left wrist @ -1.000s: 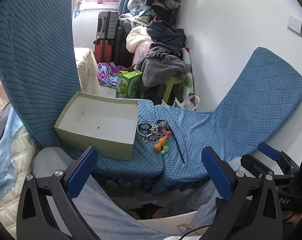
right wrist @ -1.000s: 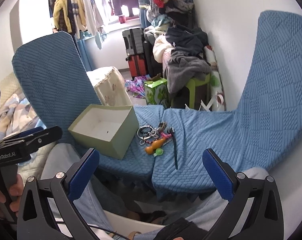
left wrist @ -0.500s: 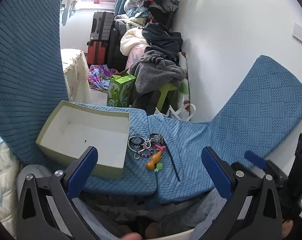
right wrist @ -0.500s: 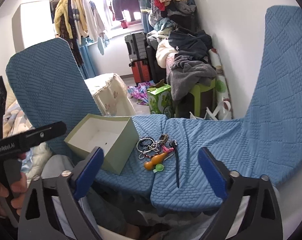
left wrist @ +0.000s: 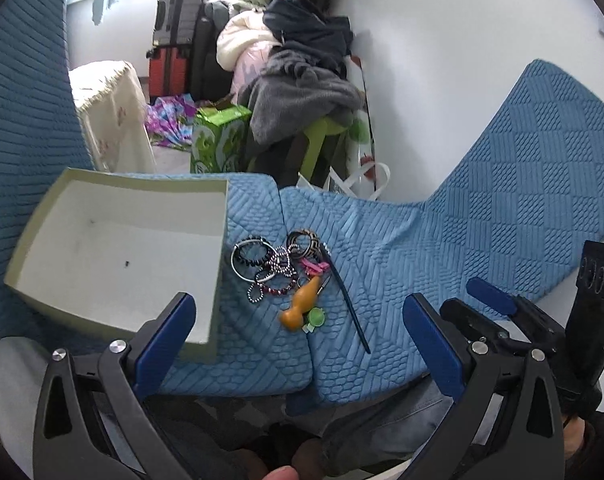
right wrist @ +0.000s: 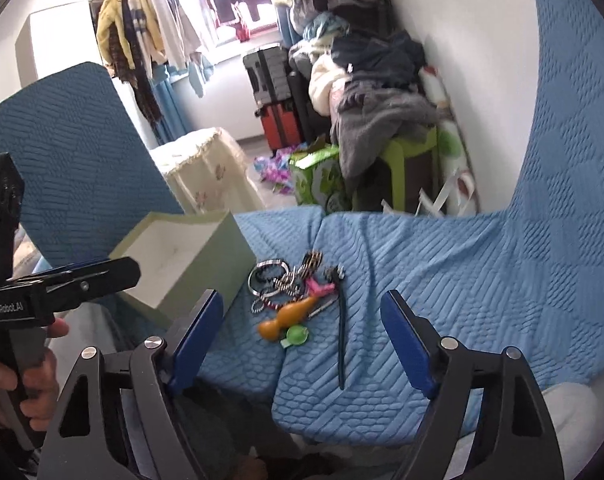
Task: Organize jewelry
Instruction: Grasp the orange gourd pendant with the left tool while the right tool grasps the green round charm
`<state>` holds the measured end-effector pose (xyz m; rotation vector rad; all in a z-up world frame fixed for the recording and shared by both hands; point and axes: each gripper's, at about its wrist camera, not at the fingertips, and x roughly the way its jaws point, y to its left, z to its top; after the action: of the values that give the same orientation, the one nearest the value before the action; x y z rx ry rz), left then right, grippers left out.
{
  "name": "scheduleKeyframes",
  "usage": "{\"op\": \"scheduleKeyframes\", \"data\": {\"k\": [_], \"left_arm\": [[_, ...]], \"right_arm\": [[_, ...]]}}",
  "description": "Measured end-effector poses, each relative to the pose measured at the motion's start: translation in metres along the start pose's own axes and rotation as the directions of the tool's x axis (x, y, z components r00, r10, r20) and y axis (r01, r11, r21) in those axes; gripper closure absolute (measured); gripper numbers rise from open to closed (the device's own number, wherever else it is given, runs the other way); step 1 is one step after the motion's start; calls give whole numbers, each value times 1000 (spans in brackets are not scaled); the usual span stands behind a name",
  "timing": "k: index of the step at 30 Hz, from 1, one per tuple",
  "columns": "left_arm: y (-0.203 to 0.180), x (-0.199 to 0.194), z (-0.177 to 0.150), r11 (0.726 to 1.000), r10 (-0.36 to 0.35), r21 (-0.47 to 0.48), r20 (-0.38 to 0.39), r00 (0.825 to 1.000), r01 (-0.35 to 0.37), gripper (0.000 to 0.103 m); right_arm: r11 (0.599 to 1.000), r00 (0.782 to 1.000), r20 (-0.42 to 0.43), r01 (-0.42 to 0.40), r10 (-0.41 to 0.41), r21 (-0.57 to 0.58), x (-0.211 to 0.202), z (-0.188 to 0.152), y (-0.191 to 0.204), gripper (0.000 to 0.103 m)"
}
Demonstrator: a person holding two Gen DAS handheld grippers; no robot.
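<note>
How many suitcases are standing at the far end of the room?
2: a grey hard-shell suitcase stacked on a red suitcase, by the clothes pile. Others may hide behind it.

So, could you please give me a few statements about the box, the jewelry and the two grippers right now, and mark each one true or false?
1. The pale green box is open and holds no jewelry. True.
2. The jewelry pile lies on the blue cushion, beside the box. True.
3. The right gripper is shut on the orange gourd-shaped charm. False: its jaws have just been closing but stand open, with nothing between them; the charm lies on the cushion.
4. The long dark stick stands upright in the box. False: it lies flat on the cushion, on the far side of the pile from the box.
5. The left gripper is open and holds nothing. True.
</note>
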<state>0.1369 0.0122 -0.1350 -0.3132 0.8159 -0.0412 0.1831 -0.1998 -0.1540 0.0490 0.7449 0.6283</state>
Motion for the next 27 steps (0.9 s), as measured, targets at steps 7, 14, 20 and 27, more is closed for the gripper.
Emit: {"op": "scheduleKeyframes", "data": {"k": [7, 14, 20, 27], "left_arm": [[4, 39, -13, 999, -45, 2, -84, 995, 45, 14], [-1, 73, -15, 997, -57, 40, -160, 985, 64, 44], [-9, 94, -10, 991, -13, 126, -189, 982, 38, 61], [-6, 105, -8, 989, 28, 145, -198, 980, 1, 80]], "right_arm": [[999, 995, -98, -34, 32, -17, 44, -12, -16, 38], [990, 967, -212, -131, 140, 53, 89, -26, -37, 41], [984, 943, -282, -172, 176, 38, 116, -32, -31, 41], [975, 918, -340, -223, 202, -24, 149, -37, -20, 65]]}}
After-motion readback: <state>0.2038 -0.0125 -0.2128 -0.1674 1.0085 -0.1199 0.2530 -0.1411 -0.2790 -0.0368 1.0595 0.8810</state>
